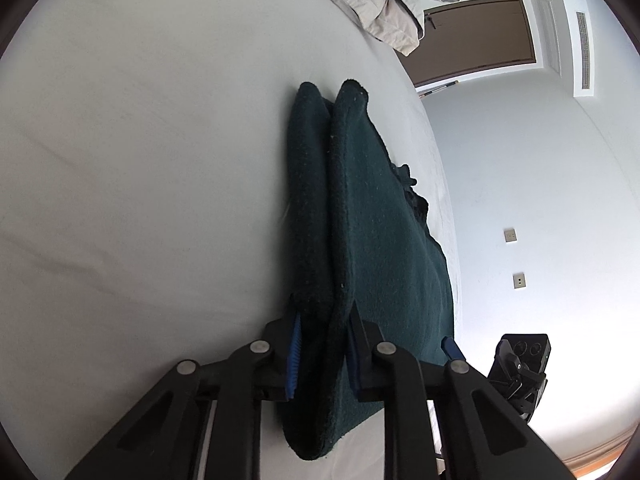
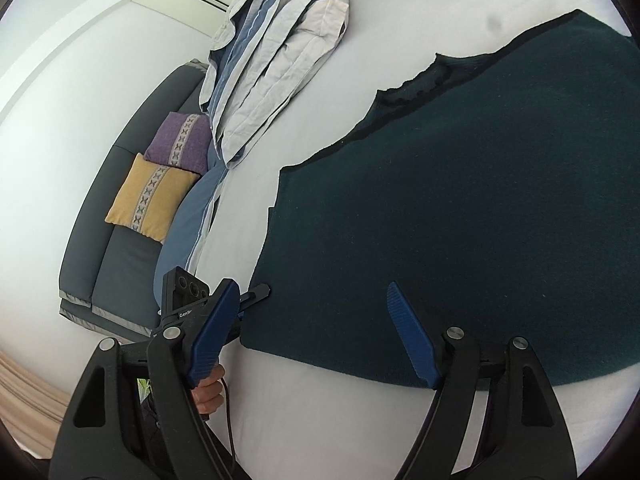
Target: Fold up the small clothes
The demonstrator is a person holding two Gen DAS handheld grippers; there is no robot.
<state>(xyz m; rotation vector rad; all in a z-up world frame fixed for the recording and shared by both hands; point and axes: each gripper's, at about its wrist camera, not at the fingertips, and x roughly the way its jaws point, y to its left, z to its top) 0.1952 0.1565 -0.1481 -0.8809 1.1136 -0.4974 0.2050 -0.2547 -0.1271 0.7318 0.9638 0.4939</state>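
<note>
Left wrist view: my left gripper (image 1: pixel 320 360) is clamping a bunched fold of the sweater (image 1: pixel 360 240), blue pads (image 1: pixel 294 356) pressing into thick dark green knit from both sides. Sweater is lying on the white bed (image 1: pixel 140 180), near its edge, with a raised ridge running away from the jaws.

Right wrist view: my right gripper (image 2: pixel 316 340) is hanging with jaws apart over the near hem of the sweater (image 2: pixel 460 200), nothing between the pads that I can see pressed. One finger is over the corner, the other is over the cloth body. The left gripper (image 2: pixel 256 294) is showing just beside that corner, a hand (image 2: pixel 208 390) under it.

I'm judging the knit as soft, floppy, fairly thick, light enough for one gripper but draggy on the sheet. No stiffness, so it will be sagging between hold points. Fuzzy surface should be gripping well on ribbed pads, not slippery, not fragile.

Best hold, I'm thinking: the bound hem edge or a corner, pinching both layers, one gripper per corner so the fold line is staying straight. The collar (image 2: pixel 420 80) area is looking bulky, so I'm avoiding it.

Folded bedding (image 2: pixel 272 60) is sitting well apart at the far end.
</note>
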